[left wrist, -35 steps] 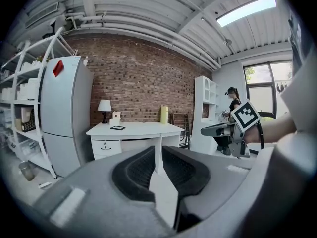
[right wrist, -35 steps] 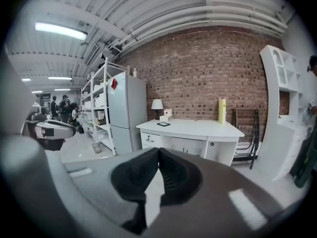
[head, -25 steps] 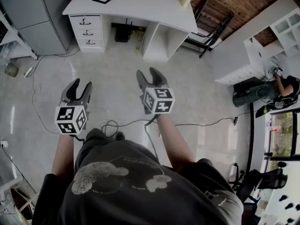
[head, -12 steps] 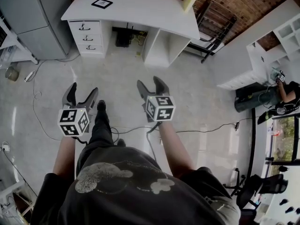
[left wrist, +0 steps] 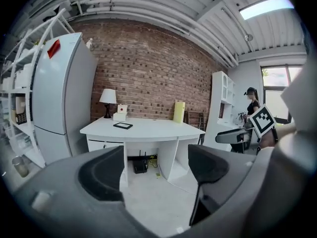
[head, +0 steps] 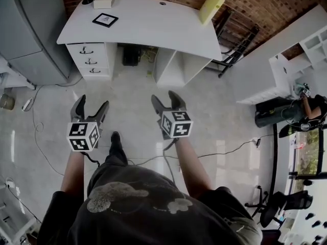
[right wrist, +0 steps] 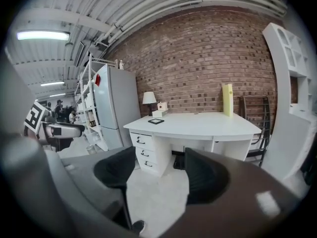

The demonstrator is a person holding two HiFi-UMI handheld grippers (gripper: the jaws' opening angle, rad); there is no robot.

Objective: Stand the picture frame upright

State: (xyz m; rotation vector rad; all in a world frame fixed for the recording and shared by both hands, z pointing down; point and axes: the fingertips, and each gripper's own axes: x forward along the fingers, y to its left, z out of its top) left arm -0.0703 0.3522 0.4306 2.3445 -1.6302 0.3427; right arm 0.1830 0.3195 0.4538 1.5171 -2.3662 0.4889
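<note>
Looking down in the head view, you find the picture frame flat at upper left on the worktop, long axis roughly left-right, its picture too small to read. Your left gripper and right gripper hang well short of it. Left gripper view: jaws just opened, spread, nothing between. Right gripper view: likewise spread and empty, the frame far ahead.

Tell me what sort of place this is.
Probably a mock home-office corner set up in an industrial-looking room. A white desk with drawers stands against a bare brick wall, and a tall fridge stands beside the desk.
</note>
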